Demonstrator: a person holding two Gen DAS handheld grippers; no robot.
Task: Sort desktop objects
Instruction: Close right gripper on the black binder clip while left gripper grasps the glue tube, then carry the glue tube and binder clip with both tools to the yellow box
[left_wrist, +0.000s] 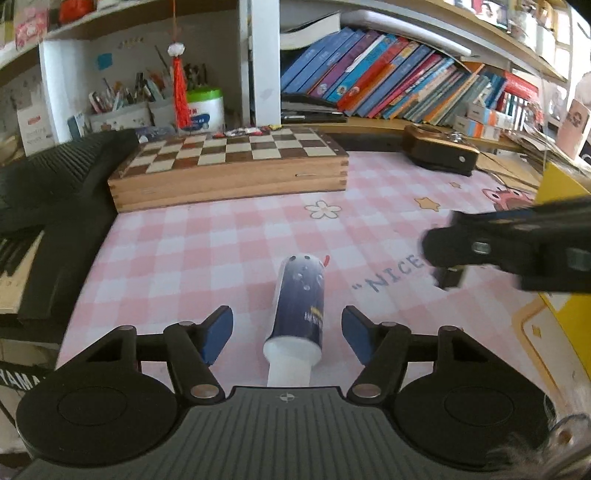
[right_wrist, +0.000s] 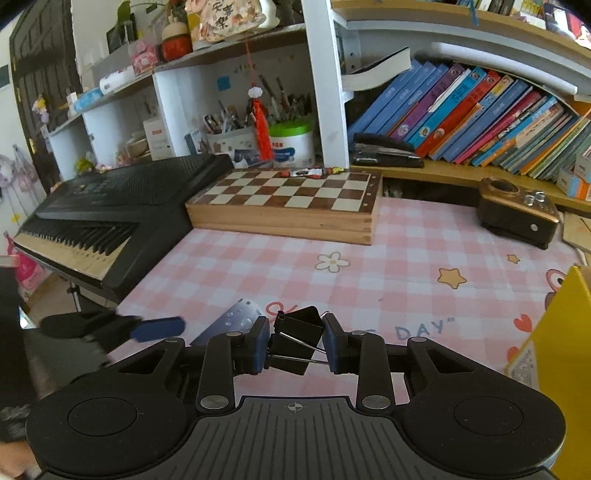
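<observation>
Home study desk, crammed bookshelf, keyboard, chessboard, gingham mat

Black binder clip between closed right tongs above checked mat.

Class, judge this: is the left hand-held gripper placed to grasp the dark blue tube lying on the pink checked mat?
Probably yes. The left hand-held gripper straddles the dark blue tube, its blue pads apart on either side, with nothing between them and the tube.

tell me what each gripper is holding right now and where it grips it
The right gripper holds a black binder clip, pads pressing its body from both sides. The left gripper holds nothing: its pads straddle the dark-blue tube without touching.
</observation>
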